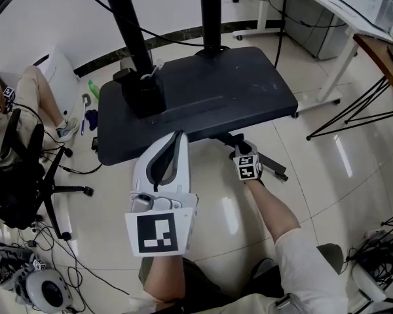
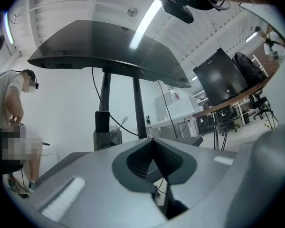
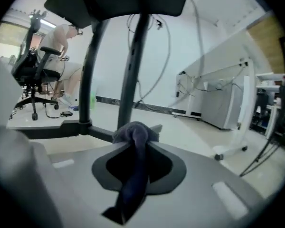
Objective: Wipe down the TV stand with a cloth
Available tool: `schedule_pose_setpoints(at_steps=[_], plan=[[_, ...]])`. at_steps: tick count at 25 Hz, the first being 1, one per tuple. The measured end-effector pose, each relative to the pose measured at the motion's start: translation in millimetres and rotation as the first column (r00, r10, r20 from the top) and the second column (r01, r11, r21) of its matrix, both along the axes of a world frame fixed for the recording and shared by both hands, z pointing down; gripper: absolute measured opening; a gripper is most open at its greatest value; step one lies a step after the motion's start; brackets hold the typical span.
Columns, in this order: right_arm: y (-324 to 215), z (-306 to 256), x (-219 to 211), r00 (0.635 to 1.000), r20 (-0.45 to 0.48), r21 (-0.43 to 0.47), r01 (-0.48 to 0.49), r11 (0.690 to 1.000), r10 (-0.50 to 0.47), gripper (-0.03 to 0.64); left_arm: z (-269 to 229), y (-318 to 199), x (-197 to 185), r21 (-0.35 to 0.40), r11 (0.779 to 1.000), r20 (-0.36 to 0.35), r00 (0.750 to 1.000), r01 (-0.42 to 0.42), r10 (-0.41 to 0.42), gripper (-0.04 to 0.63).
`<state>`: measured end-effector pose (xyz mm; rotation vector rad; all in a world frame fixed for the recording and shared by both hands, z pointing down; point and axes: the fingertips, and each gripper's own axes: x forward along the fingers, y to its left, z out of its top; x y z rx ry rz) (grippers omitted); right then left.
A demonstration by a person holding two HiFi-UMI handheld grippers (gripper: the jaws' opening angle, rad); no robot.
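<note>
The black TV stand shelf (image 1: 196, 97) carries two black posts (image 1: 128, 31) and stands on a pale tiled floor. My left gripper (image 1: 177, 137), white, is shut and empty, with its tip at the shelf's front edge. From the left gripper (image 2: 154, 139) view the shelf (image 2: 109, 46) looms overhead. My right gripper (image 1: 241, 150) is low by the front edge, near the stand's foot (image 1: 272, 165). In its own view the right gripper (image 3: 135, 127) is shut on a dark blue cloth (image 3: 133, 141), which bunches at the tips and hangs back between the jaws. The stand's posts (image 3: 133, 65) rise just beyond it.
A person (image 1: 26, 97) sits at the left by a black office chair (image 1: 19, 175), with cables and a white headset (image 1: 46, 290) on the floor. A green bottle (image 1: 93, 89) lies beside the stand. White desk legs (image 1: 337, 70) and black tripod legs (image 1: 360, 110) stand at the right.
</note>
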<state>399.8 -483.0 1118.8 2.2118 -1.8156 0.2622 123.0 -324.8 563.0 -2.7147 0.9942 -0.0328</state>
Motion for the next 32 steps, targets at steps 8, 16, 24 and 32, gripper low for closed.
schedule_pose_setpoints(at_steps=[8,16,24,32], plan=[[213,60,148,0.96,0.007,-0.157,-0.276,0.948,0.281,0.052,-5,12,21,-0.025,0.998,-0.013,0.998,-0.056,0.055,0.11],[165,-238,-93,0.991,0.05,0.306,0.105,0.946,-0.127,0.052,-2,-17,19,0.014,1.0,-0.074,0.997,0.021,-0.02,0.11],[239,-571,-186,0.969,-0.1,0.69,0.231,0.686,-0.226,0.052,1,-22,-7,0.016,0.996,-0.066,0.994,0.09,-0.089,0.11],[224,-619,-175,0.972,-0.089,0.743,0.209,0.636,-0.216,0.052,-10,-16,-11,-0.013,0.986,0.003,0.986,0.164,-0.164,0.11]])
